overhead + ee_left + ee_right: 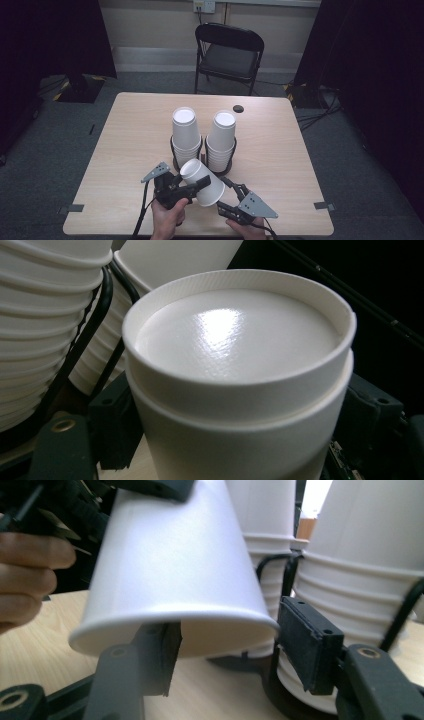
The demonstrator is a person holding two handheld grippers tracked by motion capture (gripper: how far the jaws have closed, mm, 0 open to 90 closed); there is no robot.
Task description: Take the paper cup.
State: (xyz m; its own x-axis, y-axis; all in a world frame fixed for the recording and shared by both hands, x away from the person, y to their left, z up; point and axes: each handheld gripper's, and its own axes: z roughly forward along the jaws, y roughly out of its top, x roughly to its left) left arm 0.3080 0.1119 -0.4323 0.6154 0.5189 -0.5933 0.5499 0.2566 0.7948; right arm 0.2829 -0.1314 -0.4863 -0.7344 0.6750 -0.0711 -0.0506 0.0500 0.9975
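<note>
Two stacks (186,135) just behind | left gripper (192,187) grips cup (202,182) | right gripper (226,192) jaws straddle rim, unpressed

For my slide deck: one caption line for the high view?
Left gripper holds a nested pair of white cups tilted while the right gripper closes in at their rim, before two cup stacks.

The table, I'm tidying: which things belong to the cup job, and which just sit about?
In the job:
held cup
left gripper
right gripper
two cup stacks

Just about:
folding chair
dark round spot on the table
</note>
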